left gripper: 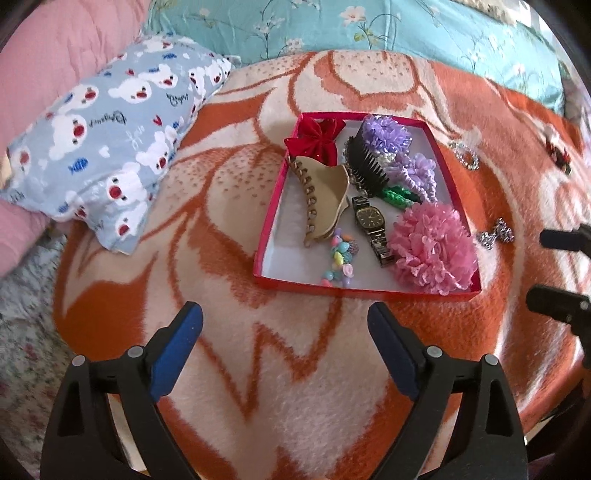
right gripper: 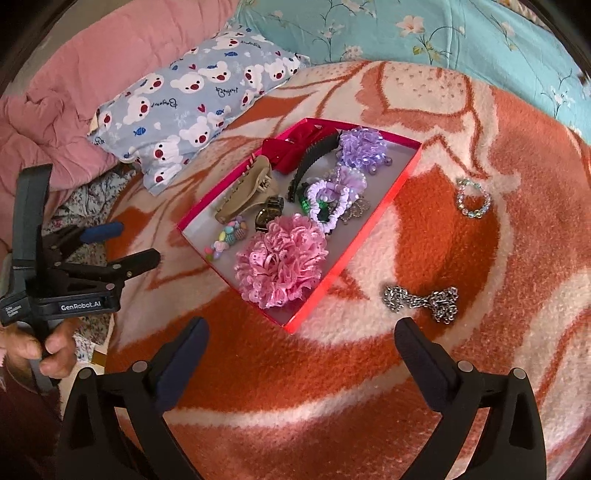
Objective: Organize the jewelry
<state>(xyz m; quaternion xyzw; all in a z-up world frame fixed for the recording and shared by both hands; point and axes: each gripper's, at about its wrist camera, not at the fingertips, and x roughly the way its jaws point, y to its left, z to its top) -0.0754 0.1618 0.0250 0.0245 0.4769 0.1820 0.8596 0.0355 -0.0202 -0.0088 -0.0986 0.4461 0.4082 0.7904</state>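
A red box (left gripper: 275,195) (right gripper: 354,254) lies on the orange-and-cream blanket. It holds a pink flower scrunchie (left gripper: 434,249) (right gripper: 282,260), purple scrunchies (left gripper: 386,133), a watch (left gripper: 371,218), a beige claw clip (left gripper: 325,195), a black comb (left gripper: 364,166), a red bow (left gripper: 317,140) and a pastel bead bracelet (left gripper: 338,258). Outside it, to the right, lie a silver chain (right gripper: 421,301) (left gripper: 496,234) and a crystal bracelet (right gripper: 473,199) (left gripper: 465,155). My left gripper (left gripper: 284,321) (right gripper: 125,243) is open and empty in front of the box. My right gripper (right gripper: 301,336) (left gripper: 550,267) is open and empty, just short of the chain.
A blue bear-print pillow (left gripper: 110,147) (right gripper: 192,107) lies left of the box, against a pink quilt (right gripper: 92,74). A teal floral cover (left gripper: 332,26) lies behind. A small dark red item (left gripper: 559,153) sits far right on the blanket. The bed edge drops off at left.
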